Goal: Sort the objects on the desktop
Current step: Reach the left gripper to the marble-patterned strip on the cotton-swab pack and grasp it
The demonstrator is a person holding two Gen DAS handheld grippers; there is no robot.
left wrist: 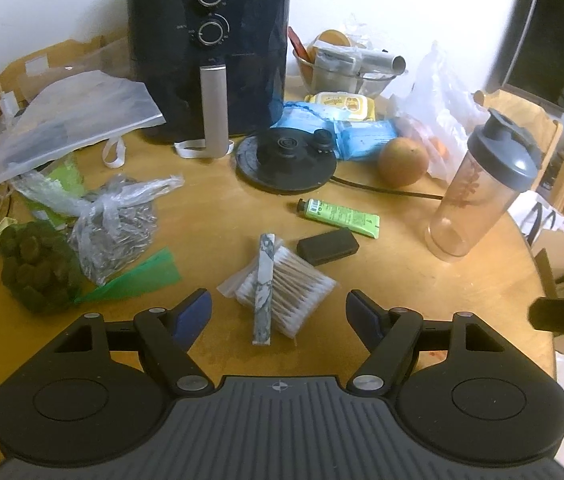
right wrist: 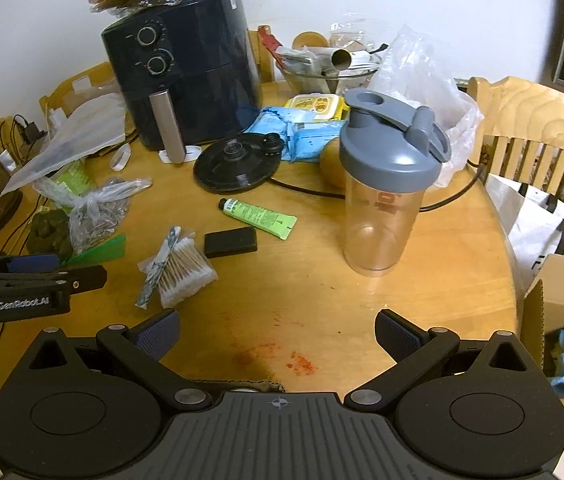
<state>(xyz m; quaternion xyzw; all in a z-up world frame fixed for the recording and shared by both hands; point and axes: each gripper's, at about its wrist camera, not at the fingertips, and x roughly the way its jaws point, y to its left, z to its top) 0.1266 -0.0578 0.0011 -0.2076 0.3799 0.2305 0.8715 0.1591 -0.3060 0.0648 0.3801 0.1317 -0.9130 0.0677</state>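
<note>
From where I sit, I take the clear plastic packet of cotton swabs (left wrist: pixel 282 294) as my landmark, lying on the round wooden tabletop (left wrist: pixel 210 208). Far to its left sits a green net bag of dark round lumps (left wrist: pixel 32 266), and just right of that a knotted clear plastic bag of grey seeds (left wrist: pixel 116 222). My left tongs (left wrist: pixel 278 314) hang just short of the swabs with both blue pads spread wide, one to either side of the packet, gripping nothing. A slim marbled grey-and-white stick (left wrist: pixel 264 288) lies across the packet's left part, touching it. Just beyond the packet to the right is a small flat black rectangular case (left wrist: pixel 327 246), and past that a light green squeeze tube with a black cap (left wrist: pixel 339 216). Well to the right stands a clear plastic shaker bottle with a grey flip lid (right wrist: pixel 385 184), upright. My right tongs (right wrist: pixel 278 338) hover over bare wood right of the swabs, wide apart and empty, above faint reddish smears (right wrist: pixel 299 362).
</note>
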